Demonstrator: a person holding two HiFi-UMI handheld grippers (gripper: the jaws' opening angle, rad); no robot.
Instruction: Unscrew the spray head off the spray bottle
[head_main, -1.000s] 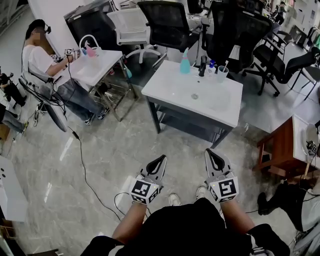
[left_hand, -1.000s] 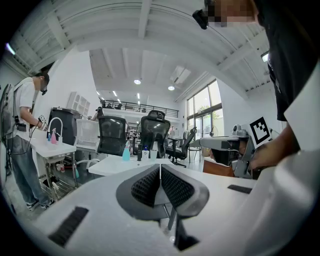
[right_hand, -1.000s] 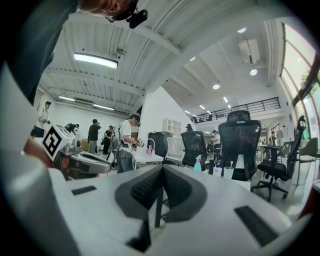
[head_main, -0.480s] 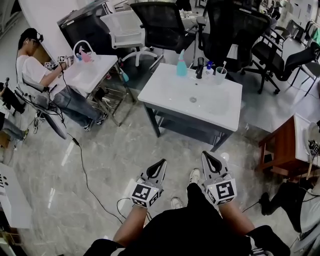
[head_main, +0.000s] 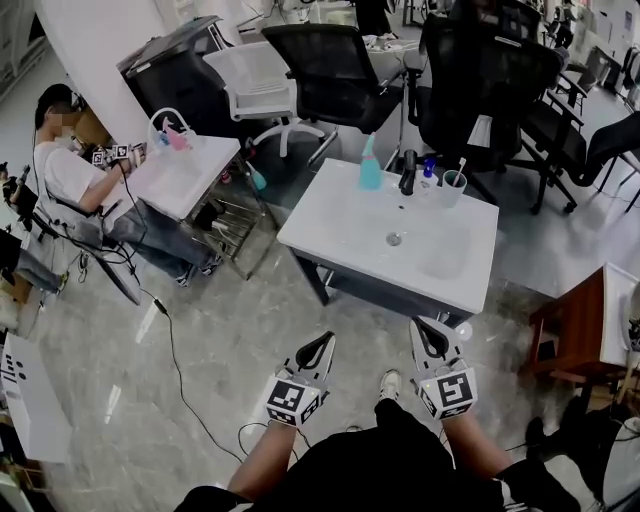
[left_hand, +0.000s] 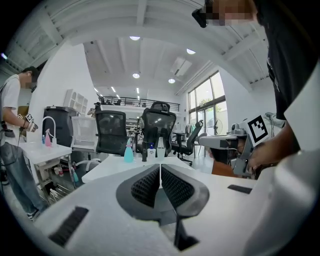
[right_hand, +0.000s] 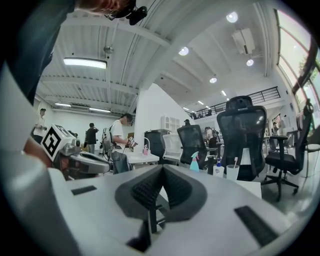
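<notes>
A teal spray bottle (head_main: 370, 165) with a spray head stands upright at the back edge of a white sink table (head_main: 330, 215). It also shows far off as the spray bottle (left_hand: 128, 152) in the left gripper view and the spray bottle (right_hand: 194, 162) in the right gripper view. My left gripper (head_main: 326, 339) and right gripper (head_main: 425, 324) hang side by side over the floor, well short of the table. Both are shut and empty. The left gripper (left_hand: 160, 166) and right gripper (right_hand: 162, 168) each show their jaws pressed together with nothing between them.
Beside the bottle stand a black faucet (head_main: 408, 172), a small blue-capped bottle (head_main: 428, 172) and a cup (head_main: 453, 187) with a toothbrush. Office chairs (head_main: 320, 60) stand behind the table. A seated person (head_main: 70, 175) works at another sink table on the left. A wooden table (head_main: 575, 330) is at the right, and a cable (head_main: 170, 360) lies on the floor.
Both shut grippers have moved forward toward the sink table, which now sits nearer and lower in the head view. Their jaws have not changed.
</notes>
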